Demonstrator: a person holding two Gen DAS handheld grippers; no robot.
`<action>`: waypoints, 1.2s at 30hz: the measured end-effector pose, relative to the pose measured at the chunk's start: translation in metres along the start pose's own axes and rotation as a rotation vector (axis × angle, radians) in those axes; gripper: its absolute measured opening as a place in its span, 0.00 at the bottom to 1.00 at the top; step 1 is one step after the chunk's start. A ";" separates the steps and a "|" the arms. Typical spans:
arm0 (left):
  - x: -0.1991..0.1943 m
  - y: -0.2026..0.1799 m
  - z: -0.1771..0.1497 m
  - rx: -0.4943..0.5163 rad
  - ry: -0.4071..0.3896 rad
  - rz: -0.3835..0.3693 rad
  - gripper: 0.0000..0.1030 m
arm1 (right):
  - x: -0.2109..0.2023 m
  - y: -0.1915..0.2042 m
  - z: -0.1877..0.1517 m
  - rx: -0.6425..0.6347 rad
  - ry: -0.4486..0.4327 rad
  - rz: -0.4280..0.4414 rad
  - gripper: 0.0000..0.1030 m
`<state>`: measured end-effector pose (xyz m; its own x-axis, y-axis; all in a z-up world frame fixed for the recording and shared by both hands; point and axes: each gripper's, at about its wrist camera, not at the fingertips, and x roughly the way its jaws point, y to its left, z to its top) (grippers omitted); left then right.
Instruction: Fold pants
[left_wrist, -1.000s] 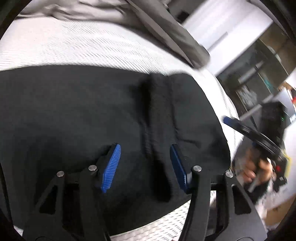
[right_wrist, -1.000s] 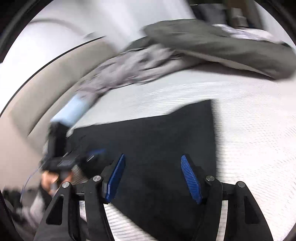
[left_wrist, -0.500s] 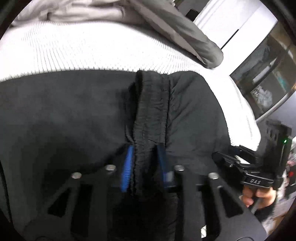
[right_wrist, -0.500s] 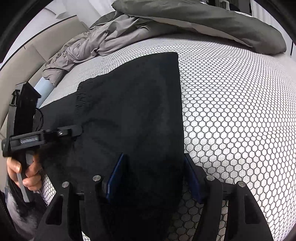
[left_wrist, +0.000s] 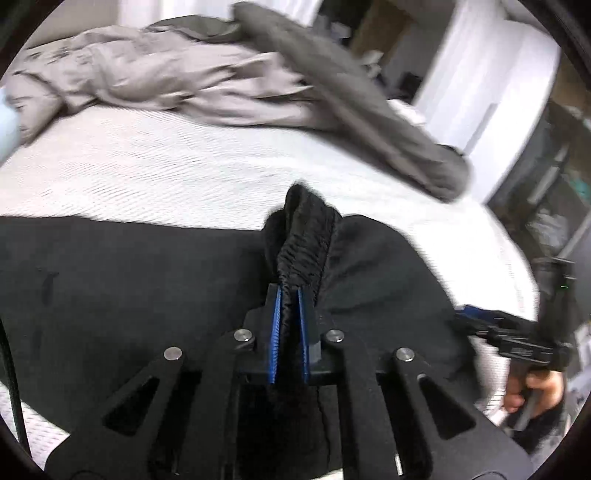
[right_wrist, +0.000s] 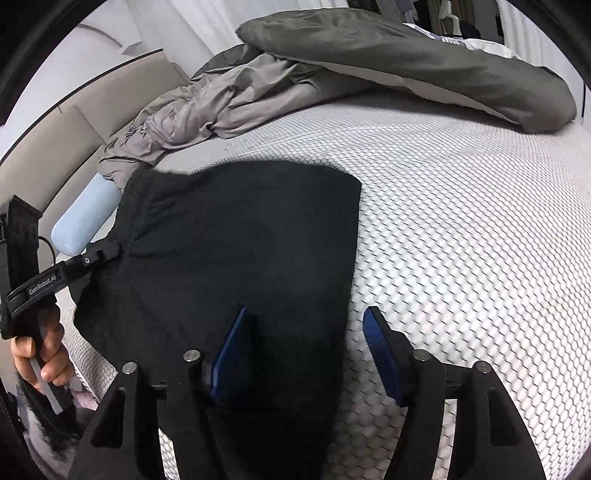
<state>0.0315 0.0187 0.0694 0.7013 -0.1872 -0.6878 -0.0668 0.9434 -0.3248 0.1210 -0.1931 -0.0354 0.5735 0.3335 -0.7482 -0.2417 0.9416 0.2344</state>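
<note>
The bed (right_wrist: 461, 229) fills most of both views, its white cover printed with a honeycomb pattern. Across the top of each frame lies a dark grey duvet (right_wrist: 406, 62), and beside it, toward the upper left, a rumpled lighter grey sheet (right_wrist: 207, 114). A beige headboard (right_wrist: 74, 122) curves along the upper left of the right wrist view.

The black pants (right_wrist: 240, 240) lie spread on the bed, taking the lower left and middle of both frames. In the right wrist view their straight right edge runs down the centre of the picture, and their gathered waistband sits at the left edge.

The left gripper (left_wrist: 288, 314) has its jaws closed tight on a bunched ridge of the waistband (left_wrist: 306, 240), which rises in a peak above the blue pads, in the lower middle of the left wrist view. In the right wrist view the same gripper enters from the left edge, with the fabric pulling into creases at its tip.

The right gripper (right_wrist: 306, 350) has its jaws opening; they straddle the pants' right edge at the bottom of the frame, left pad over black cloth, right pad over bare bed cover, neither pressing the fabric.

A pale blue cylinder pillow (right_wrist: 85, 221) lies at middle left, just beside the waistband. A hand (right_wrist: 40, 354) grips the left gripper's handle at lower left.
</note>
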 end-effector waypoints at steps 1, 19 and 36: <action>0.002 0.010 -0.003 -0.005 0.028 0.022 0.06 | 0.007 0.005 0.002 -0.008 0.013 -0.004 0.65; -0.003 0.049 -0.013 0.014 0.062 0.098 0.10 | 0.041 0.012 0.035 0.203 0.032 0.070 0.65; -0.002 0.034 -0.035 0.163 0.152 0.040 0.40 | 0.045 0.043 -0.008 -0.039 0.142 0.006 0.64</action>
<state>0.0028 0.0414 0.0369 0.5846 -0.1758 -0.7920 0.0313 0.9804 -0.1945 0.1299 -0.1382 -0.0641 0.4565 0.3267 -0.8276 -0.2768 0.9361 0.2169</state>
